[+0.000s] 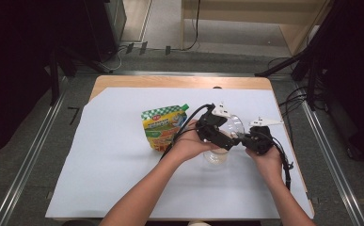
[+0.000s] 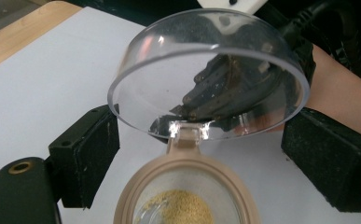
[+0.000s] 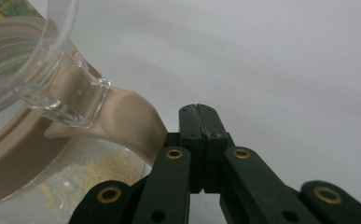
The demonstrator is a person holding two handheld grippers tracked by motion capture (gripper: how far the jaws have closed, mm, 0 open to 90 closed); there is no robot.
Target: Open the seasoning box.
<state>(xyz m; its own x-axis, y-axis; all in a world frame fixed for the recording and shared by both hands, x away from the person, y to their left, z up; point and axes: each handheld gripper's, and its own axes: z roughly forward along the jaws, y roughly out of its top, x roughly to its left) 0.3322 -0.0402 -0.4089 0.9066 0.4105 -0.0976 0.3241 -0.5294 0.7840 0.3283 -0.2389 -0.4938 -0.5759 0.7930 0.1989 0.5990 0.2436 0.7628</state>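
Toward the right edge of the white table sheet [image 1: 99, 160] stands a clear jar [image 1: 216, 155] with a beige rim and yellow grains inside, its clear lid [image 2: 206, 70] tipped up on its hinge. Left gripper [image 2: 201, 158] is spread wide either side of it, pads clear. Right gripper [image 3: 199, 116] is pressed shut, empty, just beside the hinge. A printed pouch [image 1: 163, 126] lies nearby.

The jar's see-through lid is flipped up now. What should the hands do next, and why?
Probably reach the left gripper for the green-topped pouch to its left. The clear lid stands tipped open on its hinge, the jar has few yellow grains, and the shut right gripper sits beside its beige hinge tab.
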